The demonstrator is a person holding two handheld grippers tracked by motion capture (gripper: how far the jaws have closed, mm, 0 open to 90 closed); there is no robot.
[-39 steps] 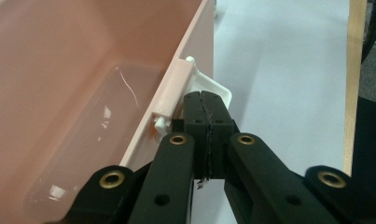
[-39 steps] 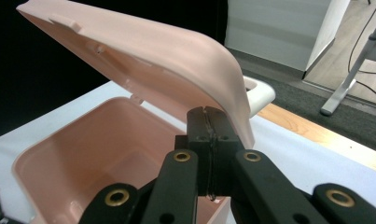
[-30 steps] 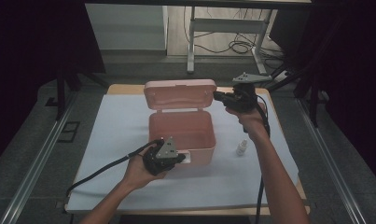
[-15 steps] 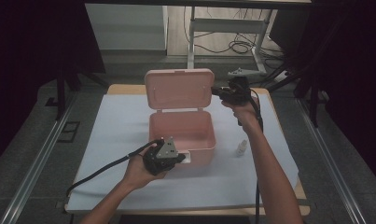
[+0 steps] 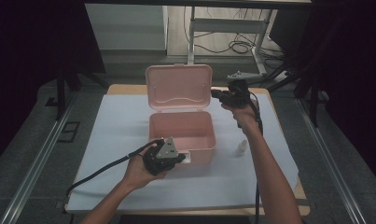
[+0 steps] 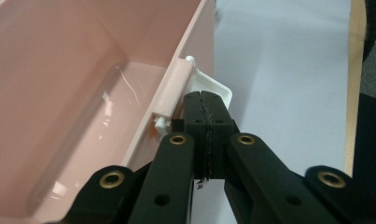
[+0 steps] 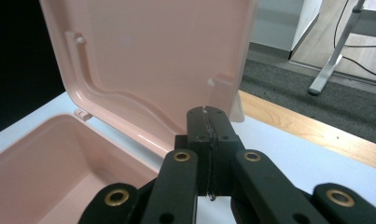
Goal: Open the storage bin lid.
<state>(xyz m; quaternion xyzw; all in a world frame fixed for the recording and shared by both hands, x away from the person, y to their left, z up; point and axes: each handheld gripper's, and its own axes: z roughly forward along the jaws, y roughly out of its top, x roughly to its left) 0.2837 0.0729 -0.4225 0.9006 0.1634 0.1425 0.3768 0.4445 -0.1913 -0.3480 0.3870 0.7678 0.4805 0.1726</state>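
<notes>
A pink plastic box (image 5: 182, 135) stands open on the white mat, its lid (image 5: 178, 88) raised nearly upright behind it. My left gripper (image 5: 181, 157) is shut at the box's front wall, and its tips (image 6: 205, 96) rest against the white latch (image 6: 220, 87) with nothing between them. My right gripper (image 5: 214, 94) is shut too, held level at the right edge of the lid. In the right gripper view its tips (image 7: 207, 113) sit just in front of the lid's inner face (image 7: 148, 60), above the empty box interior (image 7: 50, 158).
A small white bottle (image 5: 241, 148) stands on the mat (image 5: 115, 126) to the right of the box. The wooden table edge (image 5: 279, 112) borders the mat. Cables trail from both grippers toward the near side. Dark curtains and a desk frame lie beyond the table.
The lid has swung from leaning back to nearly upright. My right gripper has shifted slightly left and down beside the lid's right edge. The left gripper has stayed at the latch.
</notes>
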